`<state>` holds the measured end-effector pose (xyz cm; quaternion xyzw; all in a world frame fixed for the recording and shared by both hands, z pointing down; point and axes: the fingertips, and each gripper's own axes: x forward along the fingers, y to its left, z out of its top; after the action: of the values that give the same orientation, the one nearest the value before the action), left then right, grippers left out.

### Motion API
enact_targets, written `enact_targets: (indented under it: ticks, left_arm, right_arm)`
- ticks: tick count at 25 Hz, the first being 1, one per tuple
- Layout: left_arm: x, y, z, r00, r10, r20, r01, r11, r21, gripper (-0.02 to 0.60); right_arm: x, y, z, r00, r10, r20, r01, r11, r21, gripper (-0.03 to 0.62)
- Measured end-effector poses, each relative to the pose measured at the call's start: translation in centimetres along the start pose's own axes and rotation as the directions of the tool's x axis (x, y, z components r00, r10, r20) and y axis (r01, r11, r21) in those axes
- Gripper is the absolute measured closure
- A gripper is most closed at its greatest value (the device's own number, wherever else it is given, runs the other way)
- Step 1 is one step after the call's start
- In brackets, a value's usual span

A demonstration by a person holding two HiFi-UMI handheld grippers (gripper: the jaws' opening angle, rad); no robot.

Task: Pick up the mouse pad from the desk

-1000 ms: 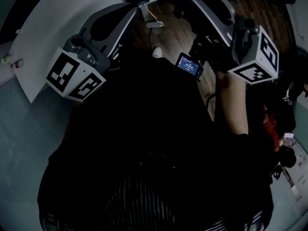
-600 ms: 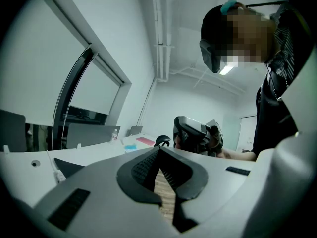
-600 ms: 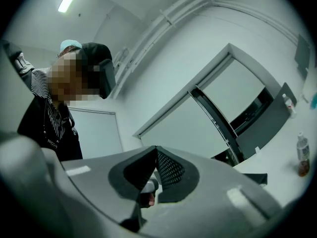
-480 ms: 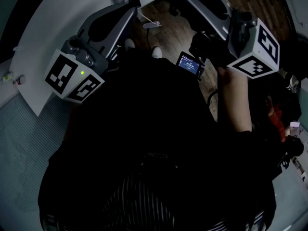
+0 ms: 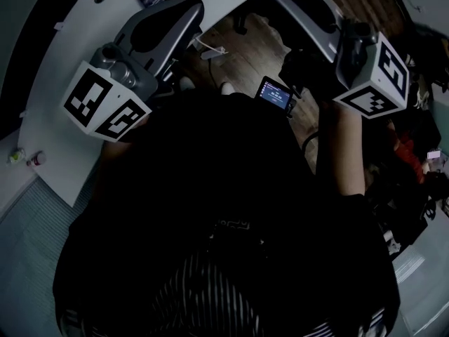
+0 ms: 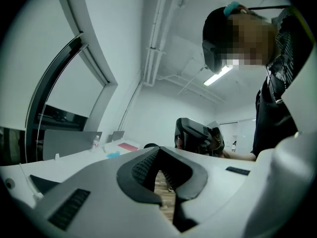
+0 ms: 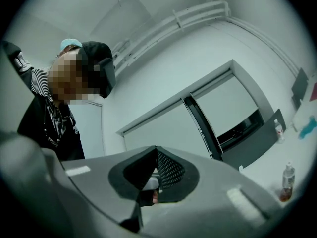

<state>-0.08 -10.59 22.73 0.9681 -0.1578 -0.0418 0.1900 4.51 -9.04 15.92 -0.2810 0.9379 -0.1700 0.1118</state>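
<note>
No mouse pad shows in any view. It presumably lies on the white desk [image 5: 70, 41] at far left, so its long axis cannot be told. The left gripper [image 6: 158, 151] and right gripper [image 7: 154, 151] both have jaws together on nothing. The left, by the desk's edge, looks nearer; the right hangs over the wooden floor [image 5: 245, 55].

Head view dim, gripper views bright (fisheye-warped edges), ceiling strip light [image 6: 219, 76] glaring.
</note>
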Motion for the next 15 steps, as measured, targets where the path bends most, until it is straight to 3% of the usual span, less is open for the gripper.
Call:
enact_targets:
  ticks: [4, 15]
  left_arm:
    - [0.6, -0.1, 0.3, 0.999, -0.044, -0.009, 0.044, 0.999, 0.022, 0.574]
    - [-0.6, -1.0, -0.2, 1.0, 0.014, -0.004, -0.014, 1.0, 0.0, 0.574]
  right_arm:
    - [-0.5, -0.4, -0.1, 0.999, -0.037, 0.025, 0.037, 0.999, -0.011, 0.589]
    - [0.5, 1.0, -0.2, 1.0, 0.007, -0.029, -0.007, 1.0, -0.008, 0.589]
